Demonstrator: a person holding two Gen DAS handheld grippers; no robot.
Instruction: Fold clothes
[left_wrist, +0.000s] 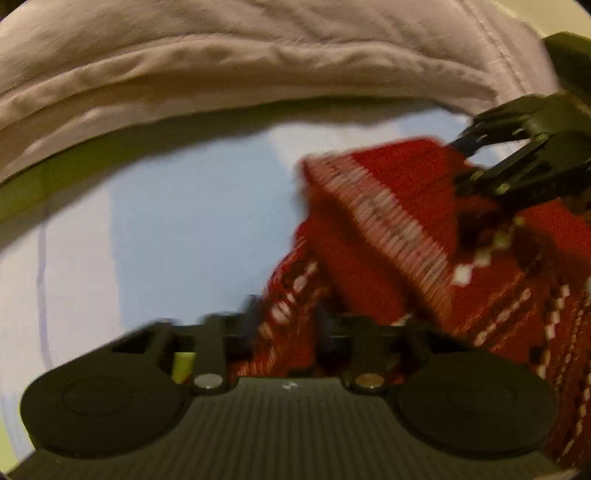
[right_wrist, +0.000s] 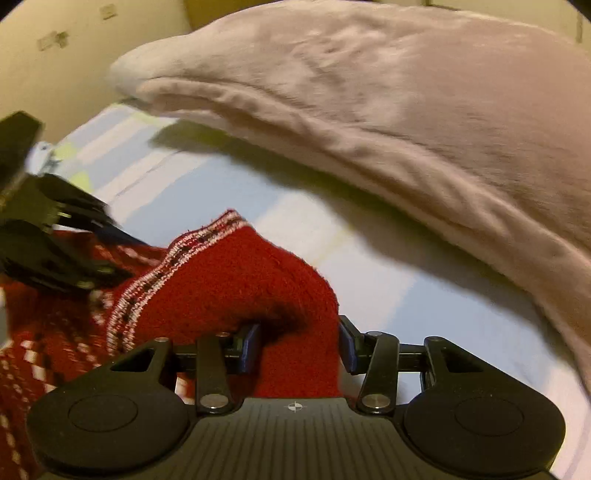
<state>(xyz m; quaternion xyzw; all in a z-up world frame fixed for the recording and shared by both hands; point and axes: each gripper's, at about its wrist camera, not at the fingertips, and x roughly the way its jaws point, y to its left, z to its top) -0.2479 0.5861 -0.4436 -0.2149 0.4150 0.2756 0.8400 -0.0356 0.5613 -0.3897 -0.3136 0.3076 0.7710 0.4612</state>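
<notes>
Right gripper (right_wrist: 300, 341): nearest in its own view; jaws about half open with a thick bunch of the red sweater (right_wrist: 236, 280) between the blue pads (right_wrist: 252, 346); left pad against the knit, right pad at its edge, so a loose hold at best.
Left gripper (left_wrist: 284, 332): jaws nearly shut, pinched on a thin, patterned bit of the same knit; blurred view, but fabric clearly between the fingers.
Sweater, where: spread on the pale blue bed sheet (left_wrist: 166, 221), bunched under both grippers, white-and-red striped hem (right_wrist: 207, 236) turned up between them.
Step in hand, as judged: gathering one end of the sweater with both grippers to lay it over into a fold.
Doing it well: close the right jaws firmly on the bunch before lifting, else the thick knit likely to slip; keep both grips level and well apart so the edge stays taut; lift only enough to clear the sheet; lay over in one sweep, hem aligned.
Risk: uneven grips, thin on left, thick on right, likely to skew the fold line.
Beyond: pinkish pillow (right_wrist: 406, 110) lying across the far side of the bed, apart from the sweater; keep the fold short of it.
Farthest: cream wall (right_wrist: 92, 55), irrelevant to the move.
</notes>
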